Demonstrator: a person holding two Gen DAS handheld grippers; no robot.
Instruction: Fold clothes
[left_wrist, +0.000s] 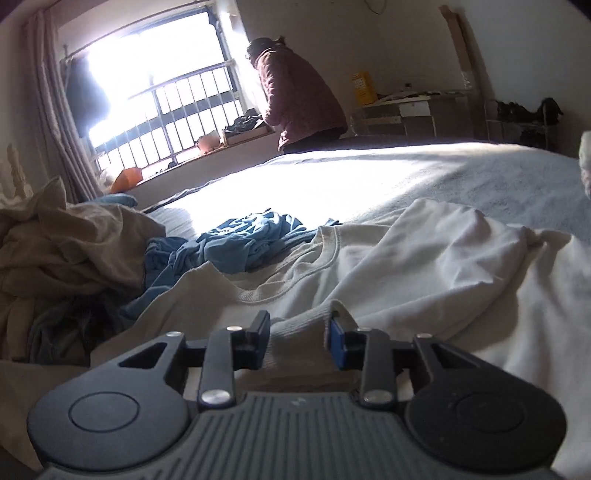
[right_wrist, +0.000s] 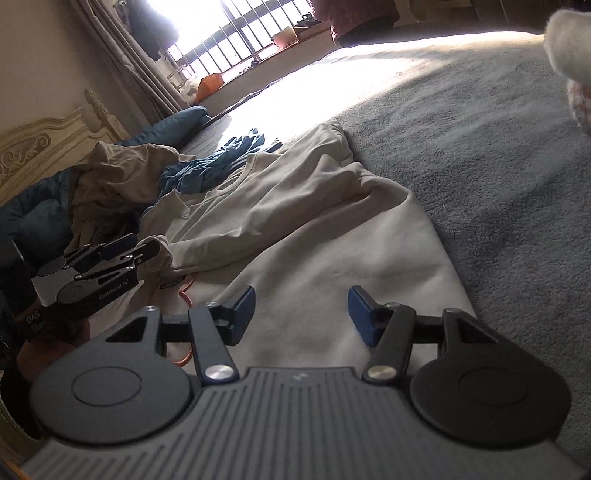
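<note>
Both grippers sit low over a white sweatshirt (right_wrist: 306, 236) spread on the grey bed cover (right_wrist: 480, 155). Right gripper (right_wrist: 301, 314): jaws wide apart, empty, cloth between them but not pinched. Left gripper (left_wrist: 298, 341): jaws parted, a raised fold of the sweatshirt between the pads; the left wrist view does not show whether they grip it. In the right wrist view the left gripper (right_wrist: 142, 254) shows from the side, its fingertips at a bunched sleeve end; contact looks likely, hold uncertain.

Only the right wrist view shows the sweatshirt's right edge lying on open bed cover, with broad free room to that side. Beyond the collar (left_wrist: 325, 251) lies a crumpled blue garment (left_wrist: 240, 243), touching the sweatshirt; a beige pile (left_wrist: 74, 240) crowds the left.

Far off, left wrist view only: a person (left_wrist: 299, 99) bent at the barred window (left_wrist: 166, 92).
</note>
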